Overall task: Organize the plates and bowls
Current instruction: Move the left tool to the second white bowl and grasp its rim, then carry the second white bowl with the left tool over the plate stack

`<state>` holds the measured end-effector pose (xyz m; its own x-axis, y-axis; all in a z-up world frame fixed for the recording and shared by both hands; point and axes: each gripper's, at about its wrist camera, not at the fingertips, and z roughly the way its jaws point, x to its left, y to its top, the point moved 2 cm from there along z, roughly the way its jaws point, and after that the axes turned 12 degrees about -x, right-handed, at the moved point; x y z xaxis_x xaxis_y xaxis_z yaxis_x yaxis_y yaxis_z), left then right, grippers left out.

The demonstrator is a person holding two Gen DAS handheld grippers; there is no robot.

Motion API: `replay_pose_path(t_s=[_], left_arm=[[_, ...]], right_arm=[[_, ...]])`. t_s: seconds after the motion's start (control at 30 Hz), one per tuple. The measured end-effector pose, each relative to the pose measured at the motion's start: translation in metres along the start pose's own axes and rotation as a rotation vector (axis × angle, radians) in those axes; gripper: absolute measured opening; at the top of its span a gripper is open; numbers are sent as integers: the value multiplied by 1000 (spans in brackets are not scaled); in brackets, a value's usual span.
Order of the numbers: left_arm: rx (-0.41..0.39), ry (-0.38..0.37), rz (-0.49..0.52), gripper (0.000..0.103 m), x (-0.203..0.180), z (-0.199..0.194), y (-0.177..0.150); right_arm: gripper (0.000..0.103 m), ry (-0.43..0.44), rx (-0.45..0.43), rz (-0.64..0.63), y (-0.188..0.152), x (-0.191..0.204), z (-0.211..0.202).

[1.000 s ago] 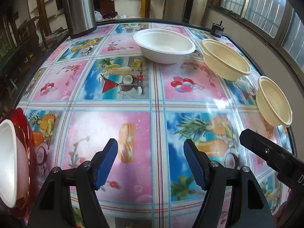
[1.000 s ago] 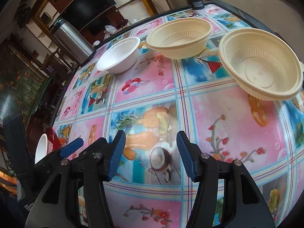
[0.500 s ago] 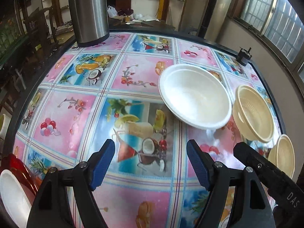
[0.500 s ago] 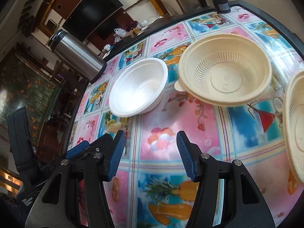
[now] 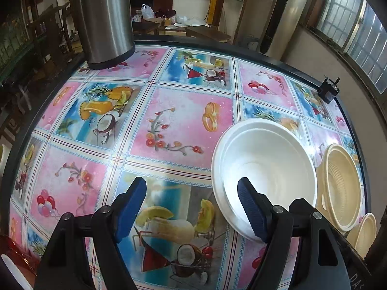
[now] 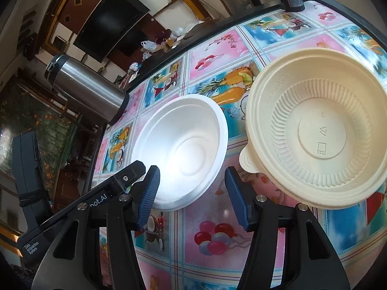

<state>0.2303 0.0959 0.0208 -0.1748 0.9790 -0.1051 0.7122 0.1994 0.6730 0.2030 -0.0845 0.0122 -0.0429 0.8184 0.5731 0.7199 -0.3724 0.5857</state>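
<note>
While both tools hover over the surface (image 5: 183, 130) with fingers apart and empty, the left tool (image 5: 191, 207) straddles the white bowl's (image 5: 266, 169) near rim, the right tool (image 6: 192, 198) between it and the cream bowl (image 6: 321, 130); flask (image 5: 104, 17) stands far left.

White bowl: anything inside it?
Nothing visible inside the white bowl: bare bottom and walls. In the left wrist view the left claw covers part of its near rim.
</note>
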Motion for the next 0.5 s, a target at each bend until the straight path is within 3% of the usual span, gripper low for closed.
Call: replay_pose_path(t_s=[0.1,0.23,0.27,0.33,0.4,0.5], left_arm=[[1,-1,0,78,-2,8,4],[-7,-7,29,76,-7,12,6],[-5,5,51,72,-9,13,5],[24,0,68,22,-10,16,-1],[78,-40,46,17,-8,22,-10],[64,-46,58,17,-7,16,-13]], right_arm=[[53,1,-7,-10,4,2,6],[41,4,-13,-10,5,-2,9],[40,6,-8,-15,4,-2,9],[39,13,2,-19,1,-2,11],[36,30,4,-20,-2,-1,10],[36,43,16,-38,-7,4,9]])
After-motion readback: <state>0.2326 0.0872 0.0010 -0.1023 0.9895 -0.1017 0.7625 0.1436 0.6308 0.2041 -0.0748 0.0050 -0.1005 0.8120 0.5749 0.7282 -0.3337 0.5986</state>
